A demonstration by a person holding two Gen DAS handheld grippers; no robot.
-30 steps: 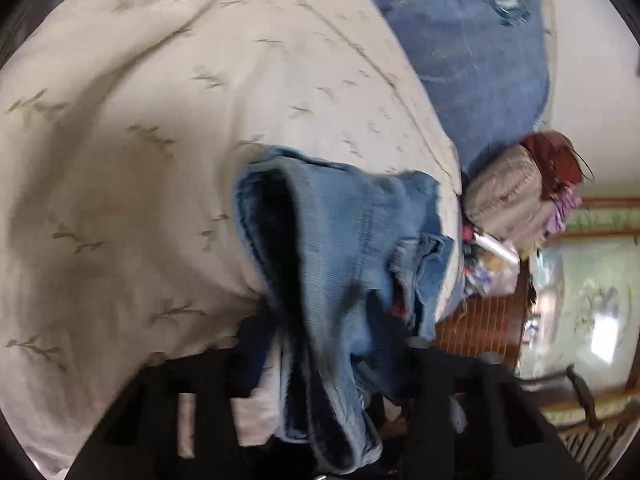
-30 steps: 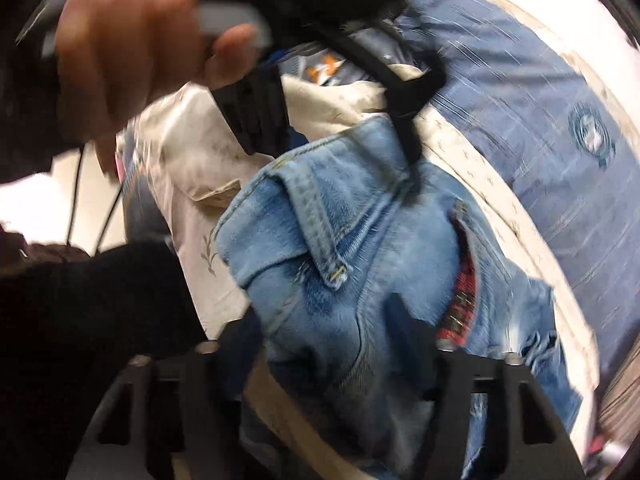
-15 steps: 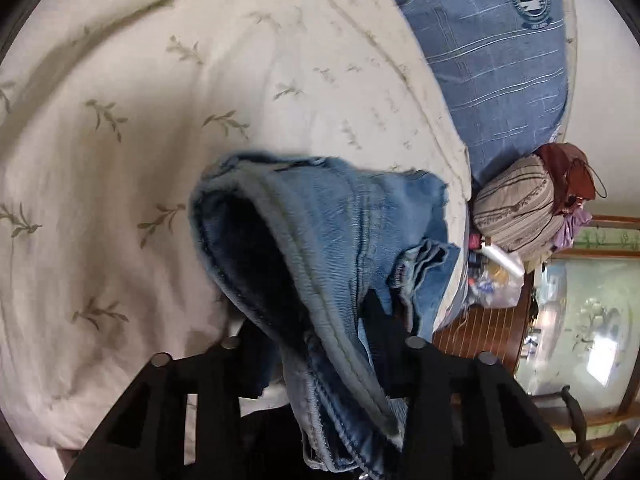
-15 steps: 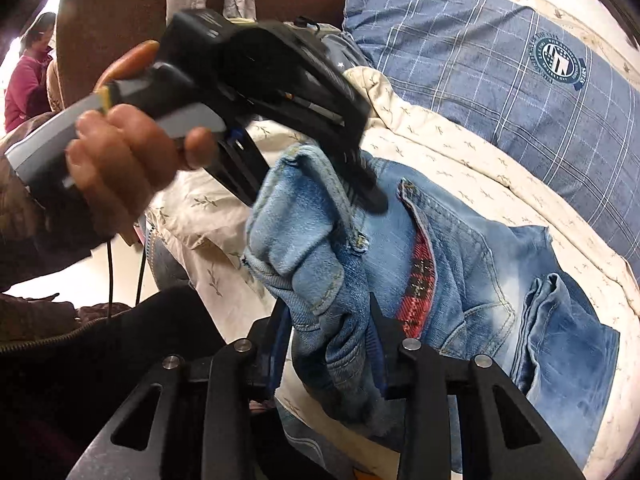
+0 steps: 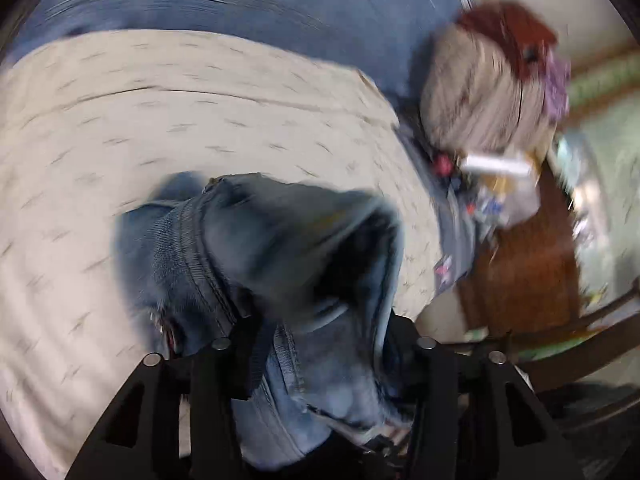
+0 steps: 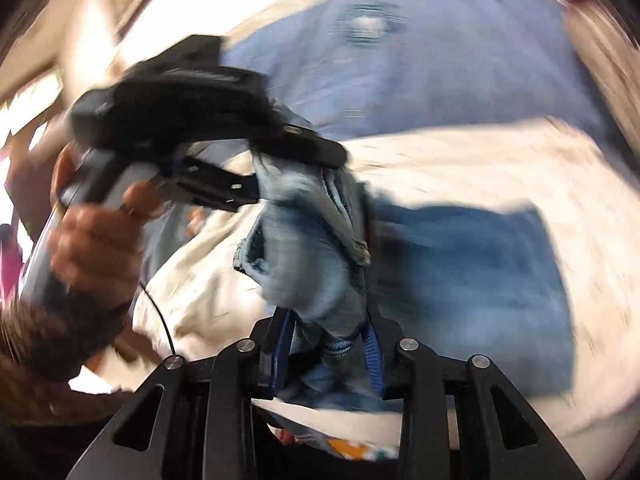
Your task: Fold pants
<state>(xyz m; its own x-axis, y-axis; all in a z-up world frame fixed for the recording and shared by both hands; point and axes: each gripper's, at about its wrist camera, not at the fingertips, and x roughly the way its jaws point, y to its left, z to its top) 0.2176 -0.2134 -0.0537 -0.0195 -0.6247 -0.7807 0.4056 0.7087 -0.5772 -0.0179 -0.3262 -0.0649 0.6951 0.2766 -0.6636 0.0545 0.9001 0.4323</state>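
The blue denim pants (image 6: 472,276) lie partly on a cream leaf-print bedspread (image 6: 460,164), their waist end lifted. My left gripper (image 5: 320,344) is shut on a thick bunch of the pants (image 5: 280,248), which fills the gap between its fingers. My right gripper (image 6: 328,340) is shut on another bunch of the denim (image 6: 312,280). In the right wrist view the left gripper (image 6: 272,168) shows as a black tool held by a hand, pinching the same fabric just above. Both views are motion-blurred.
A blue plaid pillow (image 6: 420,64) lies at the head of the bed, also in the left wrist view (image 5: 260,0). A striped and red bundle (image 5: 492,80) and small clutter sit on a wooden bedside stand (image 5: 520,272) to the right.
Both grippers have swung with the pants still held. The left view has turned toward the pillow and bedside stand. The two grippers have come closer together, and the pants' legs lie flatter on the bed.
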